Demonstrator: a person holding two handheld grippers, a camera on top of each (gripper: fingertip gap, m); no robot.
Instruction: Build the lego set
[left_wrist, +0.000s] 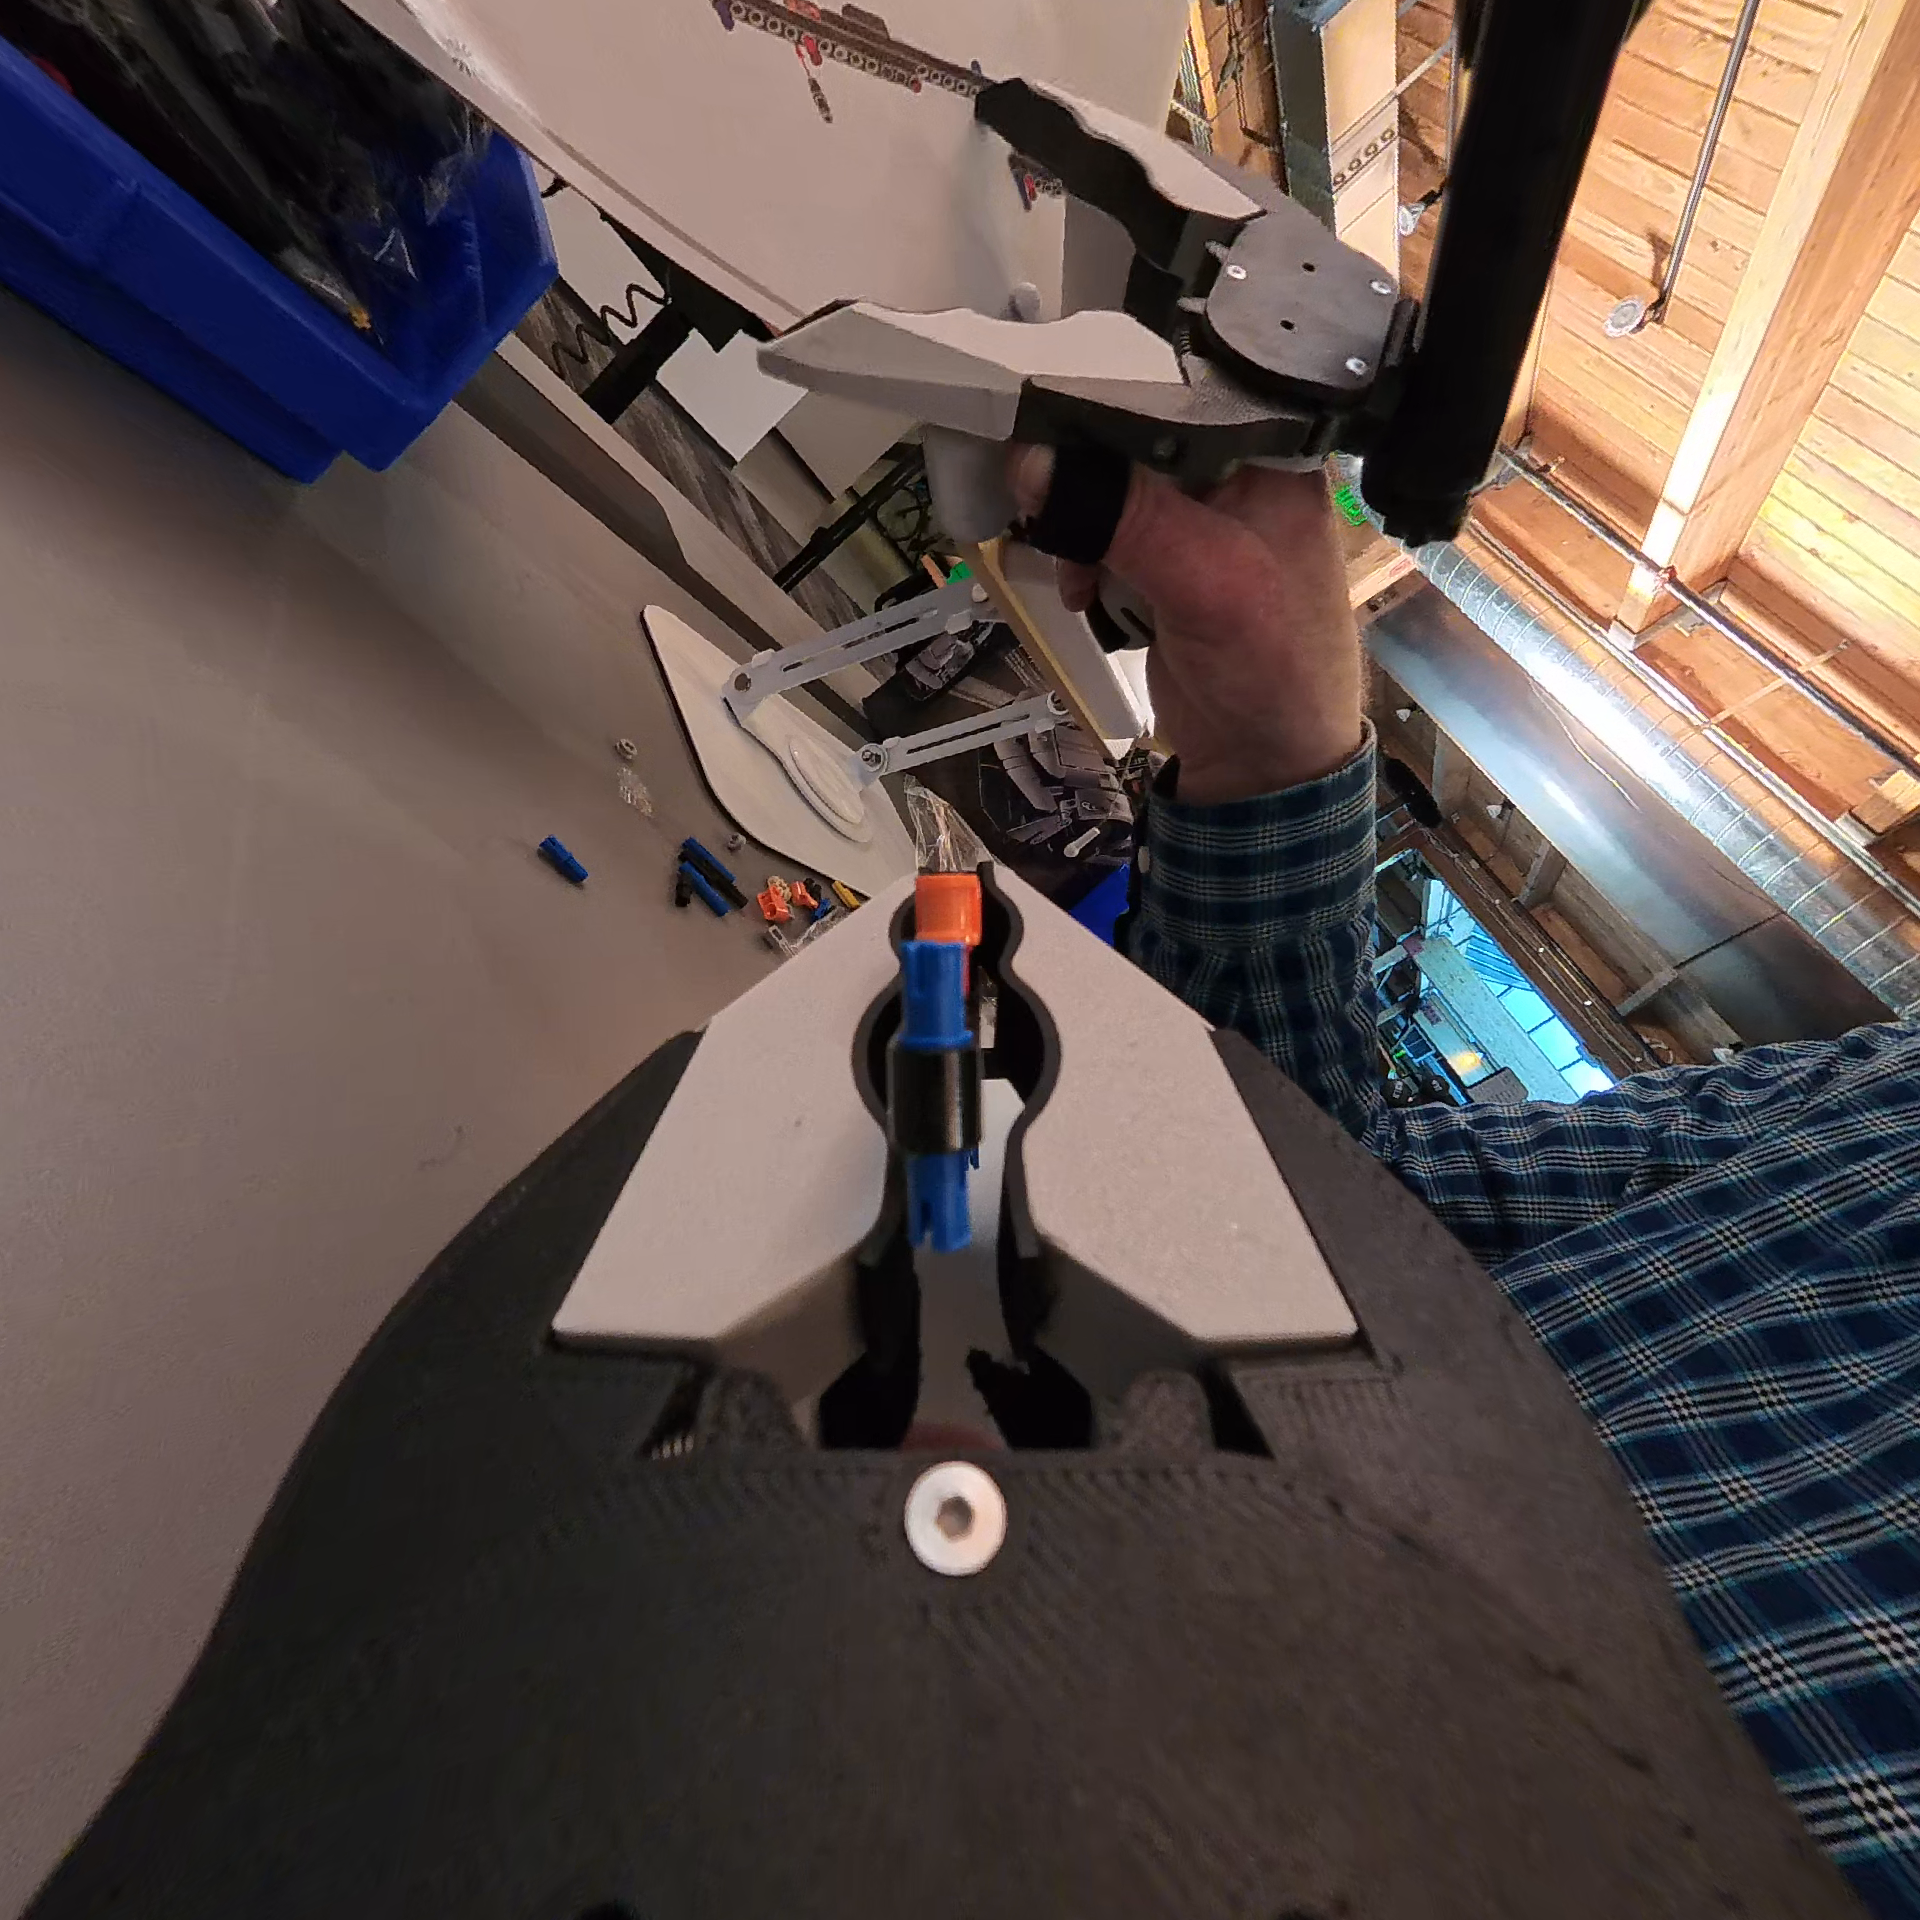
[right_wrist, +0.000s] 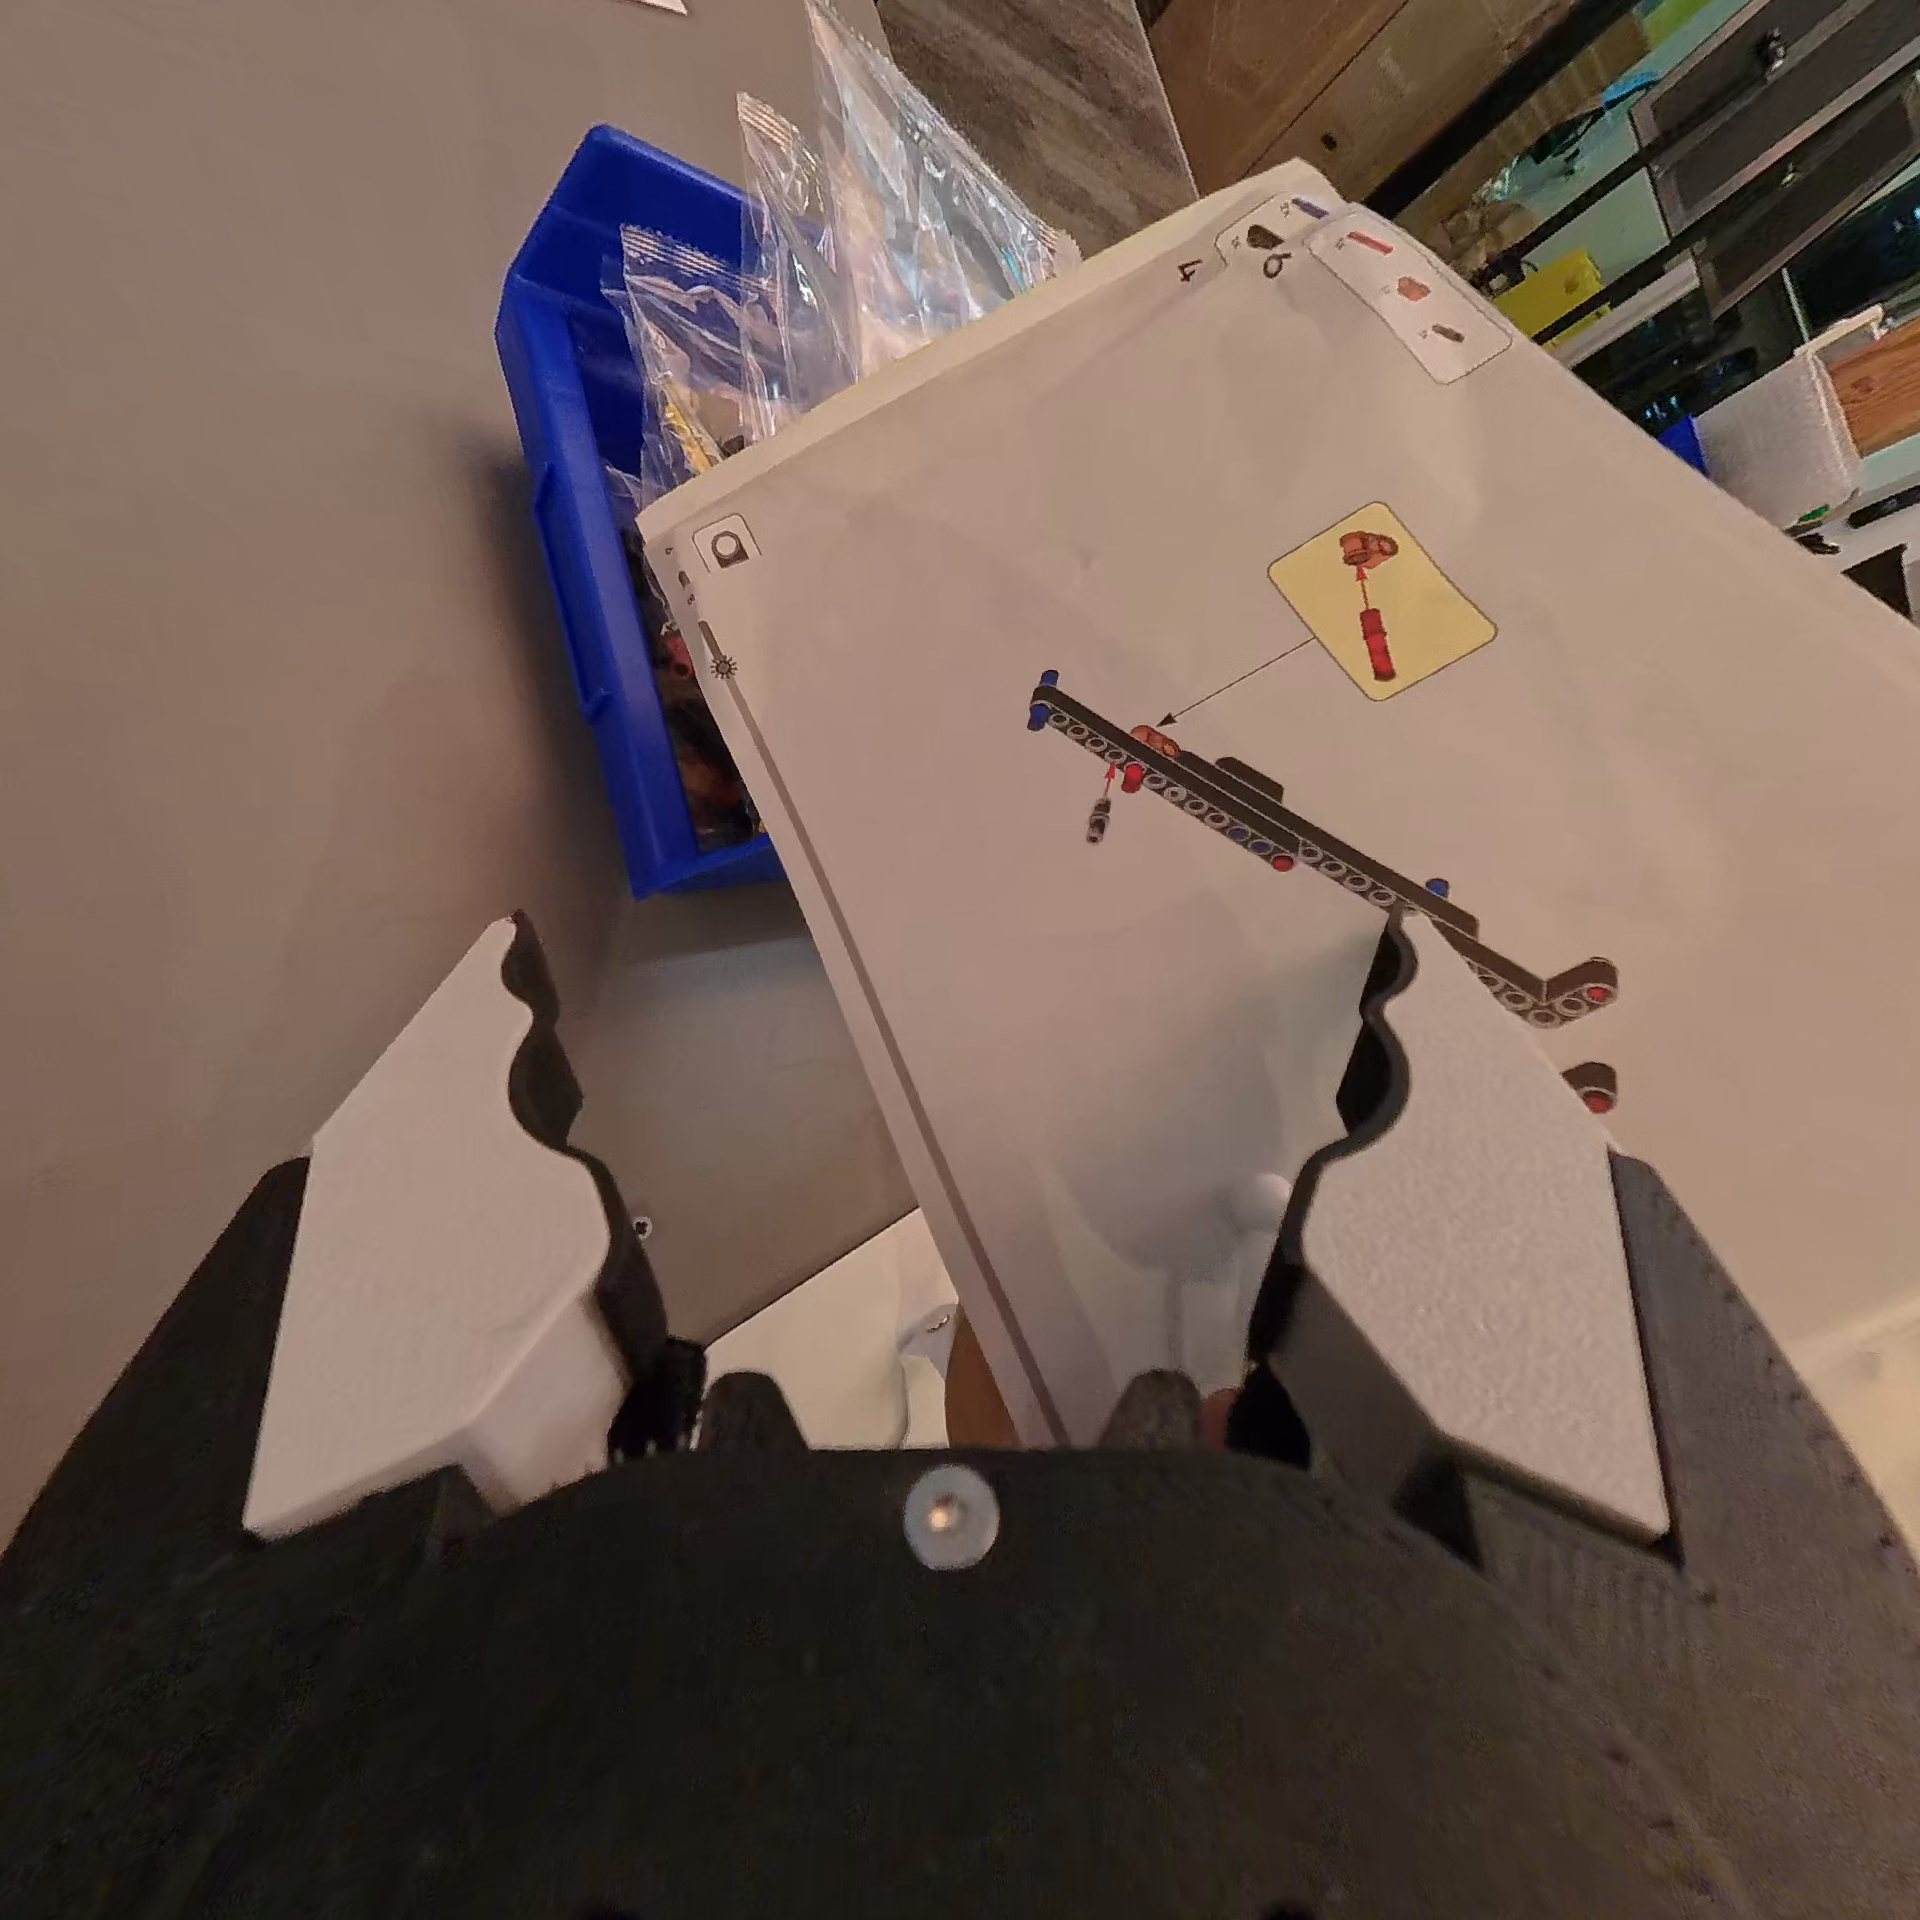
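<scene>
The left gripper (left_wrist: 951, 997), with black body and pale grey finger pads, is pinched on a small lego sub-assembly (left_wrist: 935, 1060) held lengthwise in the notched gap between its fingers. The assembly is a stack in a line: an orange plastic connector (left_wrist: 948, 906) at the fingertips, a blue plastic pin (left_wrist: 935, 987) beneath it, a black cylindrical sleeve (left_wrist: 935, 1101) around the middle, and the blue pin's other end poking out toward the gripper body. It is lifted clear of the grey tabletop (left_wrist: 260, 935).

Beyond the fingertips, on the table, lies a scatter of loose lego parts (left_wrist: 717, 878) in blue, black, orange and yellow, with one short blue pin (left_wrist: 563, 860) apart from them. Just behind these is a white stand base with slotted metal arms (left_wrist: 821, 717).

Farther off in the left wrist view, the right gripper (left_wrist: 935, 239) is held up by a person's hand (left_wrist: 1216, 613) in a blue plaid sleeve (left_wrist: 1558, 1195); its fingers are spread wide. In its own view, the right gripper (right_wrist: 956, 966) is spread, holding nothing, with the white instruction booklet page (right_wrist: 1195, 623) propped upright beyond its fingers. Behind the booklet, a blue plastic bin (right_wrist: 582, 623) holds clear plastic bags of parts (right_wrist: 831, 260).
</scene>
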